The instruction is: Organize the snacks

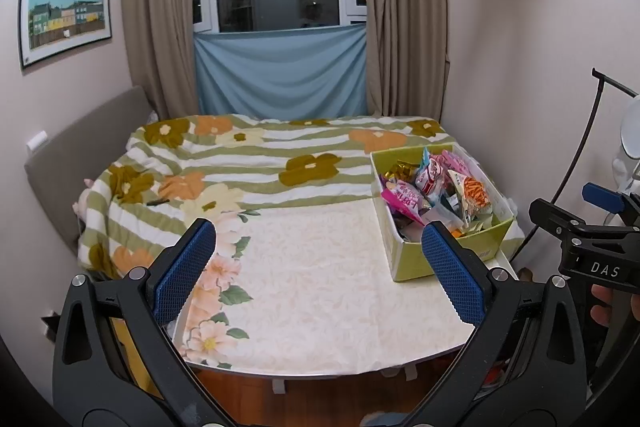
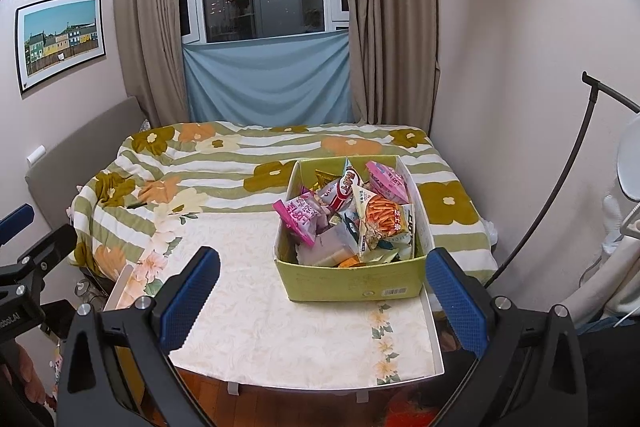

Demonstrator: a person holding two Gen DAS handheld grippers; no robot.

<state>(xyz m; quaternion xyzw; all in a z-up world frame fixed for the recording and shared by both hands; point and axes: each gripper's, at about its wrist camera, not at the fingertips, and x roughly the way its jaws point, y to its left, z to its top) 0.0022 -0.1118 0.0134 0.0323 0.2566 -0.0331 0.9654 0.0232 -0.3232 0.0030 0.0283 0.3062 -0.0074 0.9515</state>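
Two tools [image 1: 318, 263] [image 2: 322, 293] agape | box [image 2: 352, 279] barcode: right view only

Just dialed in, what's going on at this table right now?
A person holds a hand-held gripper in each hand over a small cloth-covered table. The left hand-held gripper and the right hand-held gripper are both open and empty. A green box full of snack packets sits at the table's far right, untouched.
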